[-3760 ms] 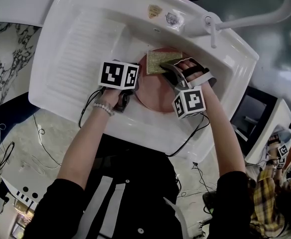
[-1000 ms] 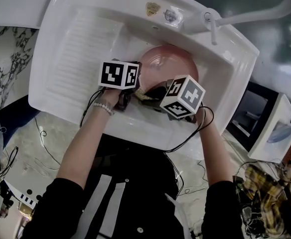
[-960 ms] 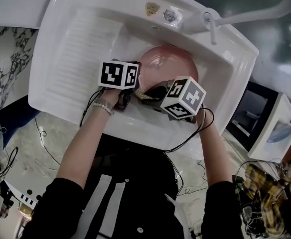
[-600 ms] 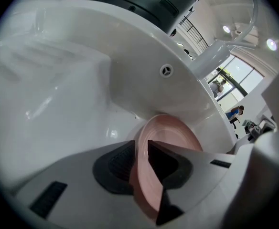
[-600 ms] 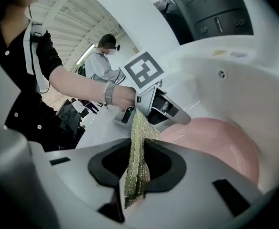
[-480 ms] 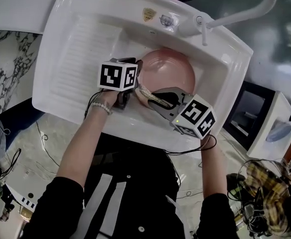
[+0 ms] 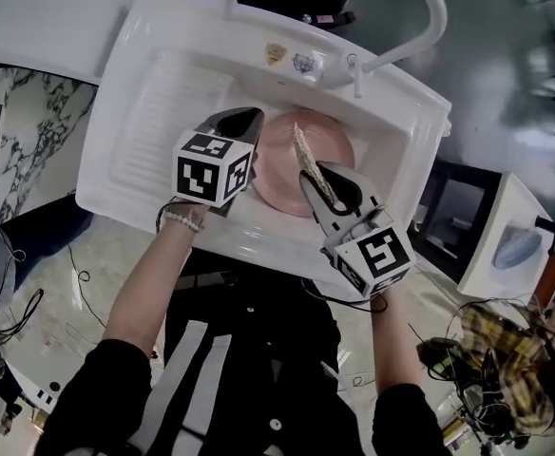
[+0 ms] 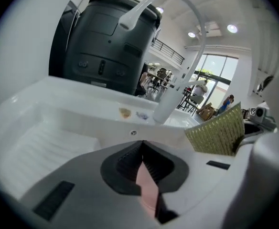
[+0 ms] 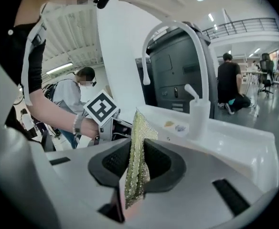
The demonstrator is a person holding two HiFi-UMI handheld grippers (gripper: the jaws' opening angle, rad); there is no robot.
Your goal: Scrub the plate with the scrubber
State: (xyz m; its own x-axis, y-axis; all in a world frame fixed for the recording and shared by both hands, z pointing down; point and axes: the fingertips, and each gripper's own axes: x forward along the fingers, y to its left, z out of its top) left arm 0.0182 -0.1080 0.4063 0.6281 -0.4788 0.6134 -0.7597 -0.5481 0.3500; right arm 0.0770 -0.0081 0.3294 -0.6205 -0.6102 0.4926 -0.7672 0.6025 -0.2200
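The pink plate lies in the sink basin. My left gripper hangs above the plate's left edge. Its jaws have just closed and are shut with nothing between them. Only a sliver of the plate shows through the slot below. My right gripper is raised over the plate's right half. It is shut on the yellow-green scrubber, which stands on edge. In the right gripper view the scrubber sticks up between the pads of that gripper. The left gripper view shows the scrubber at the right.
The white sink has a ribbed drainboard left of the basin. A curved white faucet arches over the back rim, with a tap lever beside it. A dark cabinet stands to the right of the sink.
Both grippers have risen out of the basin. The left one has come off the plate's rim. The right one has lifted the scrubber off the plate and turned it upright.
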